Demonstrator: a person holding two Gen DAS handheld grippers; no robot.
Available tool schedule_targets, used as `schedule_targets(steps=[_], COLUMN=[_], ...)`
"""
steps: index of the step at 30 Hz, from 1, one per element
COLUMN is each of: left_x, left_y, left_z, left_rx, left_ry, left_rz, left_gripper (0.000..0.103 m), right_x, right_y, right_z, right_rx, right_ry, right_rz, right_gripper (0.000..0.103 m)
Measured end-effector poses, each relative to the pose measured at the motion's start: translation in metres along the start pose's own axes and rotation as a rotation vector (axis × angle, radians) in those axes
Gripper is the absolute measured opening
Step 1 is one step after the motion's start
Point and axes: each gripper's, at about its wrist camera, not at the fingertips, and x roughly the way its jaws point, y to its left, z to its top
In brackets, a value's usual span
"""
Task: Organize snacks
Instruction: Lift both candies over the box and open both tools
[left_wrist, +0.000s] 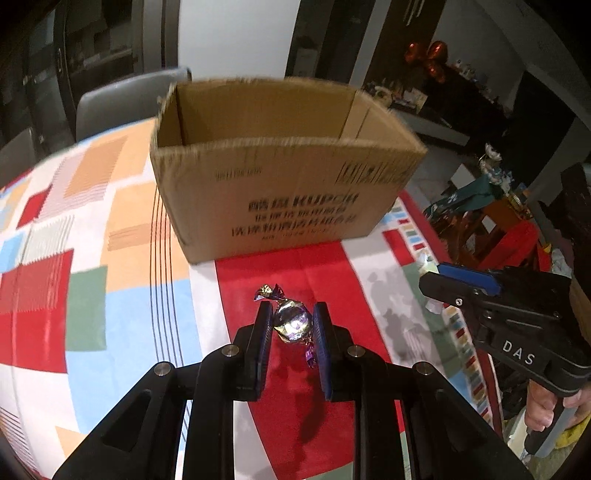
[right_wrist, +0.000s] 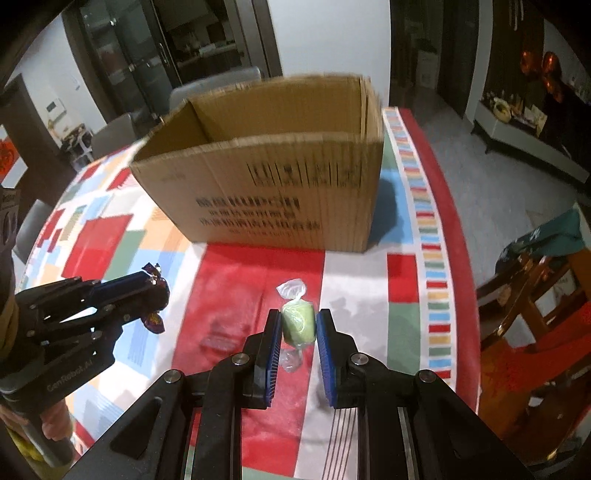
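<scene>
Left wrist view: left gripper (left_wrist: 291, 317) clamped on foil-wrapped candy (left_wrist: 292, 319), pads on round body, twisted ends poking out near and far. Right gripper (right_wrist: 298, 325) clamped on green candy (right_wrist: 298, 324) in clear wrap, same mid-body hold. Both held above patchwork tablecloth (right_wrist: 110, 236), cardboard box (right_wrist: 266, 173) open-topped just beyond. Judgement: light, small, wrappers slippery and crinkly; grip body, not twisted tails; light squeeze enough.

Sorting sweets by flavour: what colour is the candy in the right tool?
Pale green candy in clear wrap, best in right wrist view.
</scene>
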Motion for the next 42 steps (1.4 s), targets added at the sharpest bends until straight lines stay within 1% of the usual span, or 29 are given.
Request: schedule_targets(steps=[5,8,16,21,26,31,35,38,39,40,41,42], left_x=[-0.019,-0.028,-0.045,-0.055,-0.057,-0.053,-0.045,-0.036,-0.035,-0.035,-0.037,-0.038], left_y=[-0.008,-0.01,-0.014,-0.011,-0.008,-0.005,-0.001,0.002,0.003,0.005,0.006,0.006], left_z=[0.012,0.022,0.054,0.079,0.105,0.125,0.141,0.15,0.151,0.15,0.148,0.145], left_rx=[0.035,0.047,0.099,0.101,0.077,0.076,0.063,0.054,0.05,0.039,0.032,0.034], left_ry=[-0.05,-0.074,-0.126,-0.158,-0.169,-0.183,-0.176,-0.178,-0.182,-0.194,-0.207,-0.209], left_rz=[0.003,0.008,0.064,0.091,0.087,0.111,0.127,0.158,0.174,0.192,0.197,0.204], left_gripper=[0.023,0.023,0.023,0.023,0.023,0.023,0.023,0.023,0.031,0.042,0.047,0.054], right_x=[-0.02,-0.027,-0.045,-0.055,-0.059,-0.056,-0.049,-0.042,-0.041,-0.039,-0.039,-0.039], right_y=[0.006,0.01,0.015,0.014,0.012,0.009,0.005,0.003,0.003,0.002,0.002,0.001], right_z=[0.012,0.019,0.05,0.075,0.1,0.118,0.131,0.142,0.144,0.146,0.146,0.144], right_rx=[-0.009,-0.017,-0.042,-0.045,-0.049,-0.05,-0.039,-0.031,-0.031,-0.025,-0.021,-0.015], right_ry=[-0.064,-0.083,-0.121,-0.151,-0.169,-0.171,-0.16,-0.165,-0.163,-0.164,-0.168,-0.17], right_rz=[0.009,0.011,0.007,-0.012,-0.023,-0.056,-0.058,-0.058,-0.06,-0.076,-0.091,-0.112], right_gripper=[0.021,0.021,0.021,0.021,0.021,0.021,0.021,0.021,0.024,0.028,0.04,0.045])
